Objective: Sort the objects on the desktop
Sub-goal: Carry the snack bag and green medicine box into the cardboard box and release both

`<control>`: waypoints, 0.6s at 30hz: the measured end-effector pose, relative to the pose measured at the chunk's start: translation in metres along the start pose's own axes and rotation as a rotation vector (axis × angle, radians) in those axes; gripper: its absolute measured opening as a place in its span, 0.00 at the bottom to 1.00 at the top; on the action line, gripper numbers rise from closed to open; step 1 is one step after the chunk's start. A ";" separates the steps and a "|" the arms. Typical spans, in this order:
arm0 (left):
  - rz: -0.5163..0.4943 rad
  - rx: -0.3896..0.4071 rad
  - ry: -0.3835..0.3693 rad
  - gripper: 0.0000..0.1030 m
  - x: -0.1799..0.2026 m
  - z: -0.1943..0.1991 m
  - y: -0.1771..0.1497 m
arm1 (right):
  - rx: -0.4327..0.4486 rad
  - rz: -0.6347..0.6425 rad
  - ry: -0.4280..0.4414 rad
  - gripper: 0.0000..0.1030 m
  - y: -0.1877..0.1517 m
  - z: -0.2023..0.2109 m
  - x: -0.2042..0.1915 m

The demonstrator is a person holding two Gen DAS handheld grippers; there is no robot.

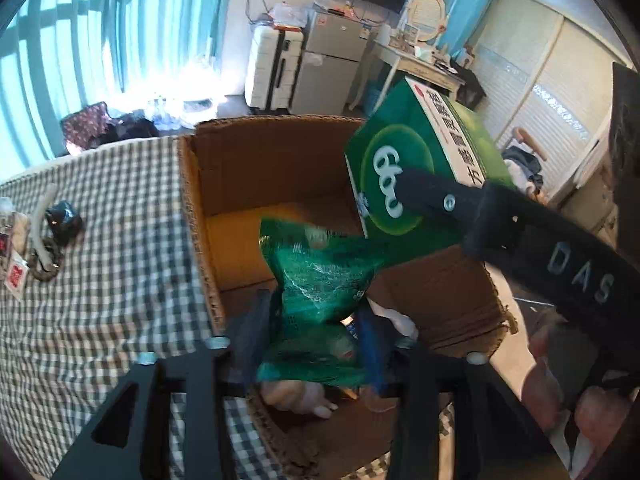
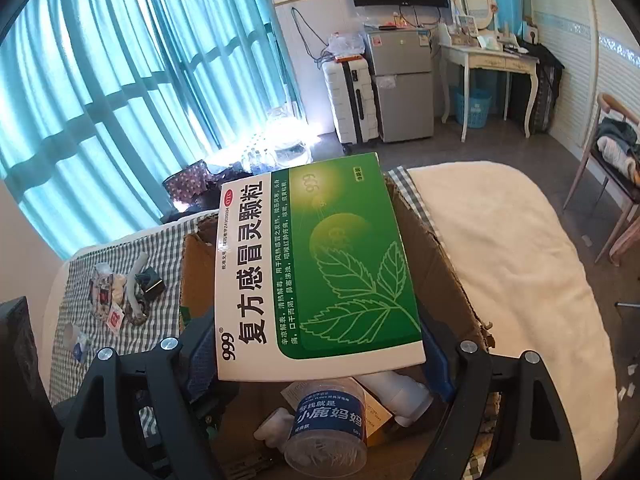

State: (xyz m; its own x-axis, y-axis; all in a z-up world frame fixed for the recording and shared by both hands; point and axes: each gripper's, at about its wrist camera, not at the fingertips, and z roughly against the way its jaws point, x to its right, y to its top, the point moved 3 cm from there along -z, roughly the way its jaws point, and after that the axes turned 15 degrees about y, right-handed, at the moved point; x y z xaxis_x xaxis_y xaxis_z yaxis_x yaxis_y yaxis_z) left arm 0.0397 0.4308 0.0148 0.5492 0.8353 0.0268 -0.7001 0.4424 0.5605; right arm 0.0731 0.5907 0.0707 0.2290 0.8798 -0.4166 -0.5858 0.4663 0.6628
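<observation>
Left claw [image 1: 316, 344] is clenching a green mesh bag [image 1: 324, 276]; right claw [image 2: 320, 360] is gripping the green medicine box [image 2: 320, 264], both hanging over the open cardboard carton [image 1: 256, 172]. Risk: releasing together, the box could be landing on the bag or tipping over the carton's right wall.

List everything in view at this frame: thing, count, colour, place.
Flat cardboard medicine box: 1, green and white, held over the carton by the right gripper.
Crinkly plastic packet: 1, green, held over the carton by the left gripper.
Open corrugated cardboard carton: 1, brown, on the checked cloth.
Clear plastic tub with blue label: 1, inside the carton.
Plastic bottles: at least 2, white, inside the carton.
Checked tablecloth: 1, grey-white.
Small loose clutter: several pieces, mixed colours, on the cloth left of the carton.
</observation>
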 end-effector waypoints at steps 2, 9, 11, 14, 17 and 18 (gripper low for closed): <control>0.006 0.004 0.011 0.85 0.000 0.000 0.000 | 0.029 -0.029 0.033 0.82 0.001 0.005 0.003; 0.052 0.018 0.002 0.89 -0.015 0.014 0.000 | 0.124 -0.053 0.066 0.84 0.010 0.026 0.005; 0.063 0.031 0.039 0.91 -0.028 0.023 0.000 | 0.128 -0.055 0.072 0.84 0.009 0.027 0.001; 0.108 0.075 0.137 0.94 -0.059 0.035 -0.001 | 0.126 -0.037 0.083 0.84 0.007 0.024 -0.014; 0.138 0.126 0.244 0.94 -0.098 0.048 -0.008 | 0.114 0.005 0.108 0.84 0.003 0.014 -0.037; 0.142 0.130 0.268 0.94 -0.108 0.051 -0.009 | 0.105 0.022 0.117 0.84 0.002 0.009 -0.047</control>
State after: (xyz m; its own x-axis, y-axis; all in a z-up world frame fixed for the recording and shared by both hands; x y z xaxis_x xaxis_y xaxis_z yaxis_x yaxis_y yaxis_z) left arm 0.0095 0.3201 0.0489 0.2985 0.9495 -0.0965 -0.6875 0.2841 0.6683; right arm 0.0686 0.5513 0.0969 0.1218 0.8759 -0.4669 -0.5041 0.4598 0.7311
